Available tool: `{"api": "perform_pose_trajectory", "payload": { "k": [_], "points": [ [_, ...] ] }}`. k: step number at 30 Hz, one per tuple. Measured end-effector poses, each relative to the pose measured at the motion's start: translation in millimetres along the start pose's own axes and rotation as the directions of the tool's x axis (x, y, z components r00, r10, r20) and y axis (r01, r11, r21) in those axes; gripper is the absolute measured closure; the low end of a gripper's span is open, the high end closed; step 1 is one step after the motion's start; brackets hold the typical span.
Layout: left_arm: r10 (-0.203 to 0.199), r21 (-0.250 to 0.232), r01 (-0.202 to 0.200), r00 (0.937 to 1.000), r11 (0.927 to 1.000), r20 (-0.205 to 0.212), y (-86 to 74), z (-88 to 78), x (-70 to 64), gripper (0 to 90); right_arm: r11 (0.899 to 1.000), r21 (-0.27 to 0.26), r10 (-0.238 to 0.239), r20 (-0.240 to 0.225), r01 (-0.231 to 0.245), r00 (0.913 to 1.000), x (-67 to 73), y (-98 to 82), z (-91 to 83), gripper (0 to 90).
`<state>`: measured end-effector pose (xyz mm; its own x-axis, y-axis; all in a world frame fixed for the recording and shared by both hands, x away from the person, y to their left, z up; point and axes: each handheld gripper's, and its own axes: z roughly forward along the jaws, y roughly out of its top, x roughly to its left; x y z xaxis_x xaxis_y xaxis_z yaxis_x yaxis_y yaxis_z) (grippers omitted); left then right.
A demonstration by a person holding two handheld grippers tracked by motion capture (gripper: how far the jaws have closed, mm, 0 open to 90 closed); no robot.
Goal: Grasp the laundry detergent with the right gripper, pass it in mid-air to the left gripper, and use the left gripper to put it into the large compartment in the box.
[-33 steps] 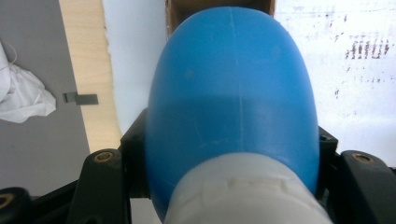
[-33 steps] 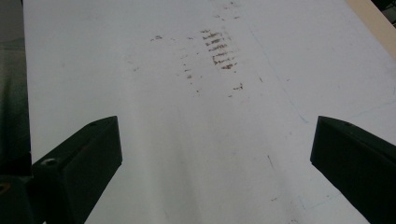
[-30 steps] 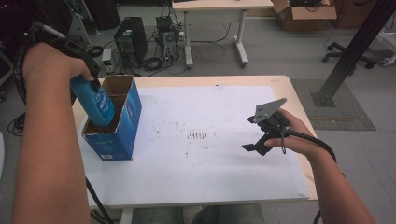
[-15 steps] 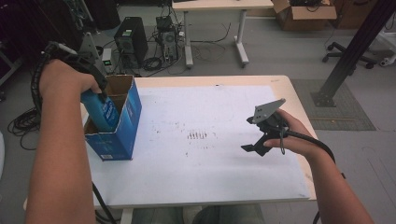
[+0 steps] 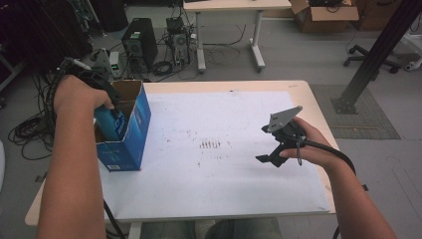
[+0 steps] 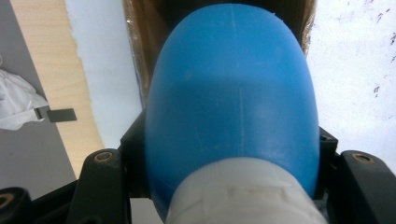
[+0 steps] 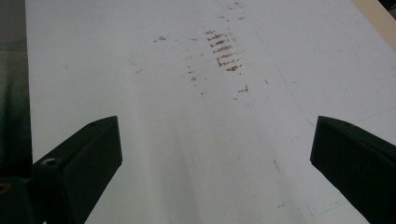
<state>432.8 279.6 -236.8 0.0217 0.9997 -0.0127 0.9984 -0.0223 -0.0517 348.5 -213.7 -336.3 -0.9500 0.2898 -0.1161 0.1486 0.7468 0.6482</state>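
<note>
At 9 o'clock on the table we see the left claw clamped on a blue bottle, white cap toward the claw, the bottle's lower part sunk into the open top of the blue carton that stands at the table's left edge. Toward 3 o'clock we see the right claw spread apart with nothing between its jaws, hovering over the white sheet just right of the brown smudges.

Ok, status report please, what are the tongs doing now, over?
Left tongs shut on blue bottle, partly inside blue box. Right tongs open, empty, over table. Nothing in the way.
</note>
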Motion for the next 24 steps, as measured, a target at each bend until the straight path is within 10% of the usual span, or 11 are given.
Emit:
{"api": "perform_pose_trajectory", "payload": {
  "k": [24],
  "points": [
    [0.018, 0.025, -0.018, 0.9998, 0.9995, -0.01, 8.1, 41.9, 1.7, 38.7, 1.0, 0.006, 0.001, -0.004, -0.001, 1.0, 0.0, 0.7, 3.6, 2.5]
  ]
}}
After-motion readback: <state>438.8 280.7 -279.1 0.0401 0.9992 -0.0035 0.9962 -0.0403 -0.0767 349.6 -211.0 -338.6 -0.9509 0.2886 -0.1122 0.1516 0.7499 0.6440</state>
